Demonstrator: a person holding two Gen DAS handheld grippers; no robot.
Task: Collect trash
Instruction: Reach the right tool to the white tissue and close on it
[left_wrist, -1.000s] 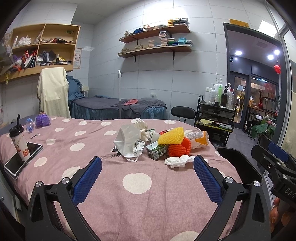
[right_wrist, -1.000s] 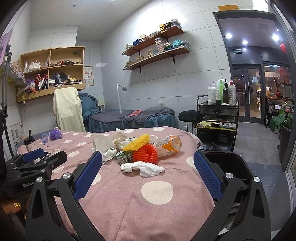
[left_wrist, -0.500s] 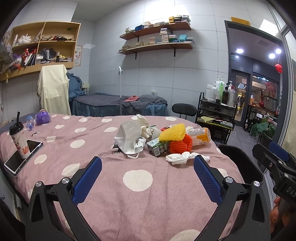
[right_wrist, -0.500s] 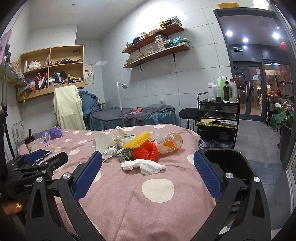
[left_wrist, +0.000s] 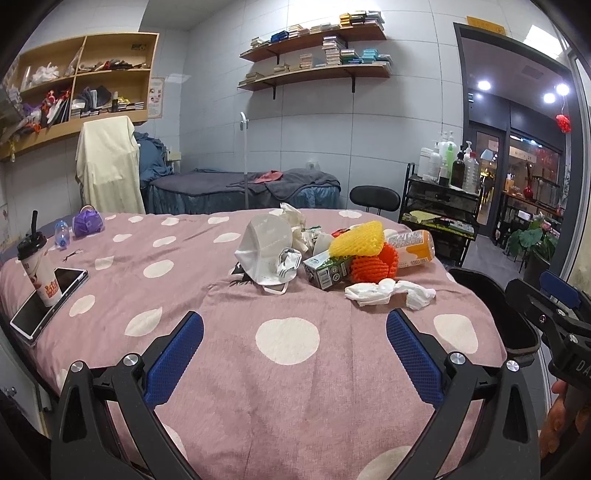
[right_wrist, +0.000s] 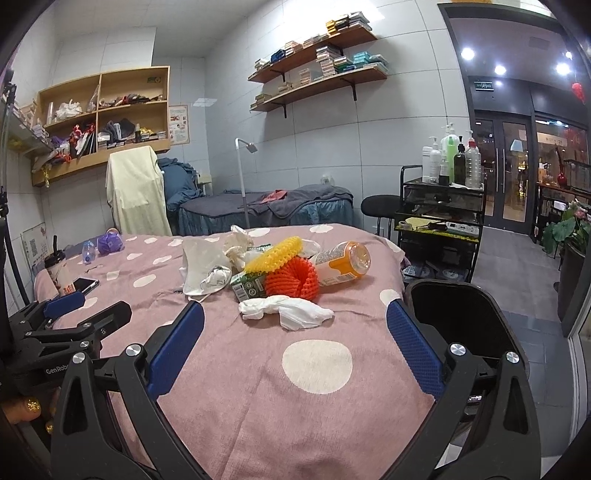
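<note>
Left wrist view: left gripper (left_wrist: 294, 343) spread wide, holding nothing, low over the pink polka-dot bedspread (left_wrist: 288, 369); crumpled white tissue (left_wrist: 388, 291) and white face mask (left_wrist: 266, 254) lie uncollected ahead.

Right wrist view: right gripper (right_wrist: 294, 343) equally spread; orange foam net (right_wrist: 291, 282), plastic juice bottle (right_wrist: 341, 264) untouched, black bin (right_wrist: 458, 314) just beside the bed. Nothing looks collected yet.

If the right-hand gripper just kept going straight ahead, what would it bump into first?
Most likely the crumpled white tissue, which lies nearest in front of the open right gripper; the orange foam net sits just behind it. Height above the bedspread is hard to judge.
</note>
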